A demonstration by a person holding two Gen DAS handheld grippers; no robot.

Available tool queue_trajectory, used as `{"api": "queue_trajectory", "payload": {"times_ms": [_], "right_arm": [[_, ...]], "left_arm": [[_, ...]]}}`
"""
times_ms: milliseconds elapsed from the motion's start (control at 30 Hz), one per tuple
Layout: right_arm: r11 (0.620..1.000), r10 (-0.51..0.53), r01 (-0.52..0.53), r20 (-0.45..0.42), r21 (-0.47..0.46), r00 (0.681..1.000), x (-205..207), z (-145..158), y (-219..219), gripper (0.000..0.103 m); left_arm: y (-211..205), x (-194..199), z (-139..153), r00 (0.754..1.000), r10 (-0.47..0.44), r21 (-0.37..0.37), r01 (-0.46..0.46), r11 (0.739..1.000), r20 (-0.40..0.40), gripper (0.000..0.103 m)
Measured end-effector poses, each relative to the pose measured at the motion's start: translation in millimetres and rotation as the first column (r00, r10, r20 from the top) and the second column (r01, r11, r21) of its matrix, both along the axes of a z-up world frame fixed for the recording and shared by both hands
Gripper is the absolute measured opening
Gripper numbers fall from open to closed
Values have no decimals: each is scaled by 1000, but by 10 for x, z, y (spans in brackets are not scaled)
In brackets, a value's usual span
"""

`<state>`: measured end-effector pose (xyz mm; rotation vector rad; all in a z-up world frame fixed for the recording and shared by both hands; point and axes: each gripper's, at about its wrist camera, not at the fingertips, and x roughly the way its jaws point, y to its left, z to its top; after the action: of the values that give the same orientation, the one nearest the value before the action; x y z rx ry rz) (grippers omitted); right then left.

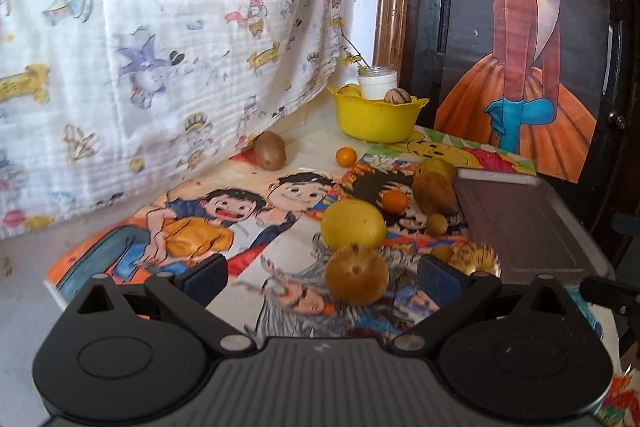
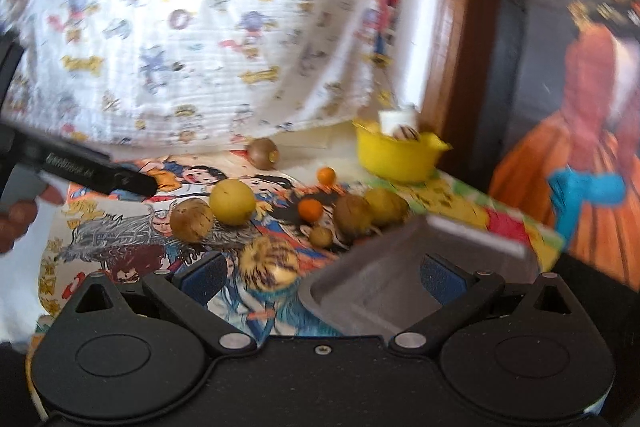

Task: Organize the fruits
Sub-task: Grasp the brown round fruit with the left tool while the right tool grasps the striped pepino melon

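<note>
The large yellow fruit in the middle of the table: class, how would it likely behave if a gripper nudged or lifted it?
The large yellow fruit looks round and smooth, so a nudge would probably set it rolling across the flat picture mat. It is wider than the small orange fruit nearby, so it likely needs wide-open jaws. Its rind might slip unless gripped across the middle.

Cartoon-papered table [image 1: 280,247], scattered fruits [image 1: 352,223]

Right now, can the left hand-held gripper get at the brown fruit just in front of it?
Probably yes. The left hand-held gripper is open, and the brown fruit lies between its fingers with nothing in front. The yellow fruit sits close behind, so closing might nudge it.
</note>
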<state>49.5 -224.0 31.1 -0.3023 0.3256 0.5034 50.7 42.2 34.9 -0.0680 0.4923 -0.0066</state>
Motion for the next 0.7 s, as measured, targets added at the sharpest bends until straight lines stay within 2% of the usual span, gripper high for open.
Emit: {"api": "queue_trajectory", "payload": {"times_ms": [267, 333, 467, 533, 700], "right_arm": [[975, 134, -134, -12, -177, 991, 246, -271, 310, 102], [967, 160, -162, -27, -197, 987, 325, -320, 356, 97], [960, 189, -195, -49, -204, 981, 490, -365, 428, 95], [959, 198, -207, -61, -192, 978, 569, -377, 454, 89], [955, 225, -236, -78, -181, 971, 662, -414, 507, 82]], "left_arm": [[-27, 329, -152, 997, -31, 0, 31, 1000, -71, 102], [-30, 398, -205, 994, -39, -9, 38, 999, -98, 102], [-31, 509, -284, 990, -44, -26, 41, 999, -133, 101], [-32, 560, -311, 988, -46, -35, 41, 999, -146, 98], [2, 649, -365, 984, -53, -71, 41, 997, -171, 89]]}}
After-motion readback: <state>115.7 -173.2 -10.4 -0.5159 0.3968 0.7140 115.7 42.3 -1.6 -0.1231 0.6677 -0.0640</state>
